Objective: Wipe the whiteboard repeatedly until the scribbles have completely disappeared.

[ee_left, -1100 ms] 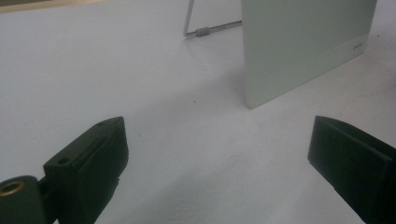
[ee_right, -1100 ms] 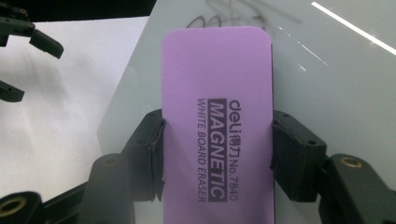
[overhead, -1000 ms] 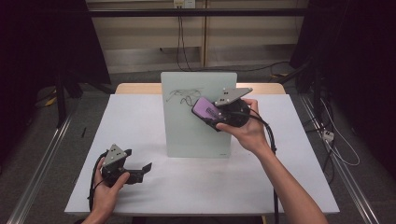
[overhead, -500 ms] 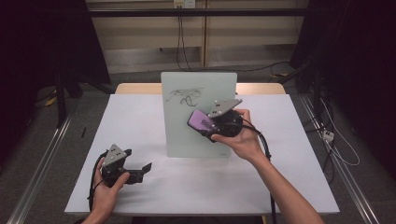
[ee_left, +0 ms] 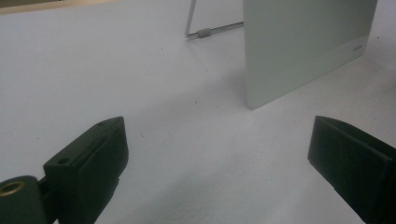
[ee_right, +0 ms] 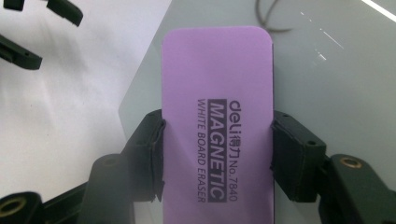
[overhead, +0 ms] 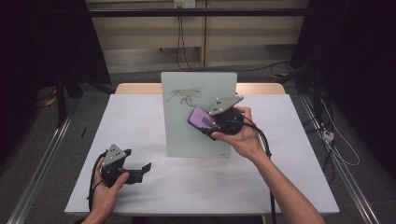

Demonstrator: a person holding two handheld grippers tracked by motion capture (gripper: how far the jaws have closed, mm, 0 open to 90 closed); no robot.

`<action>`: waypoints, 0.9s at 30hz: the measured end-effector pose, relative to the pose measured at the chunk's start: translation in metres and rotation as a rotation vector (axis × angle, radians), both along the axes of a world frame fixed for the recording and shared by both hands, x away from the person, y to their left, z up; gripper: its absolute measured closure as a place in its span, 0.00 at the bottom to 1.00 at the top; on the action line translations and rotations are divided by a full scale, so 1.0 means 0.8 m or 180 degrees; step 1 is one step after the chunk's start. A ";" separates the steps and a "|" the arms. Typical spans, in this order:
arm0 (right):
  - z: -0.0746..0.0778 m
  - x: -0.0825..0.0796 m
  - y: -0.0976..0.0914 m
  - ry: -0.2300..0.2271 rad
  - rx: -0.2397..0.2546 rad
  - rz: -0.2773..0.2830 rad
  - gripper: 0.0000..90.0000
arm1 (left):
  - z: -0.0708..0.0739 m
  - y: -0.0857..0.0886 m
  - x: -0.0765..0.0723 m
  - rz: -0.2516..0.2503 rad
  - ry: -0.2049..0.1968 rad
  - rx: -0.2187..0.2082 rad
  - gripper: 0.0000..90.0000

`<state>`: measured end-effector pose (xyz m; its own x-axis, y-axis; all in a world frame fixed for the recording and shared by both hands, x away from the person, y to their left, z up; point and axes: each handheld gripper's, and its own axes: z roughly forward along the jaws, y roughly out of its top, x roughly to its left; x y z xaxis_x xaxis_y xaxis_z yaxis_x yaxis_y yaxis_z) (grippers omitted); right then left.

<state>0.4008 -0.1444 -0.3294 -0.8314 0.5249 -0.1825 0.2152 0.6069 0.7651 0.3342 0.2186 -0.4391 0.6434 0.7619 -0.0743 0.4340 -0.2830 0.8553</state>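
Note:
A small whiteboard [overhead: 198, 93] stands upright on a wire stand at the middle of the table, with black scribbles [overhead: 184, 97] near its top. My right gripper [overhead: 205, 122] is shut on a purple whiteboard eraser [overhead: 201, 117] and holds it in front of the board's right half, below the scribbles. In the right gripper view the eraser [ee_right: 217, 116] sits between both jaws over the board's glossy face [ee_right: 336, 70], a scribble end just above it. My left gripper [overhead: 142, 170] rests open at the front left of the table, its jaws wide apart [ee_left: 215, 163] and facing the board's lower corner [ee_left: 299, 51].
The white table top [overhead: 140, 121] runs wide to both sides of the board. The wire stand leg [ee_left: 205, 32] juts out behind the board. Cables trail from both grippers. Dark floor and metal rails flank the table.
My right gripper has carried the eraser down and to the left across the board's face, away from the top right. The left gripper has stayed put.

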 end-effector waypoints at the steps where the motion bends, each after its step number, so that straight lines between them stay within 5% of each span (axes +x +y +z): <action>1: 0.003 0.001 -0.001 -0.0011 0.0004 -0.0008 0.47 | 0.000 0.000 0.000 -0.0002 -0.0002 -0.0002 0.06; 27: 0.075 0.027 -0.004 -0.0324 0.0215 -0.0243 0.47 | 0.000 0.000 0.000 -0.0007 0.0001 0.0000 0.06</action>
<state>0.4222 -0.1473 -0.2696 -0.7675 0.5998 -0.2261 0.1779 0.5382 0.8238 0.3343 0.2186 -0.4391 0.6451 0.7605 -0.0745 0.4336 -0.2841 0.8551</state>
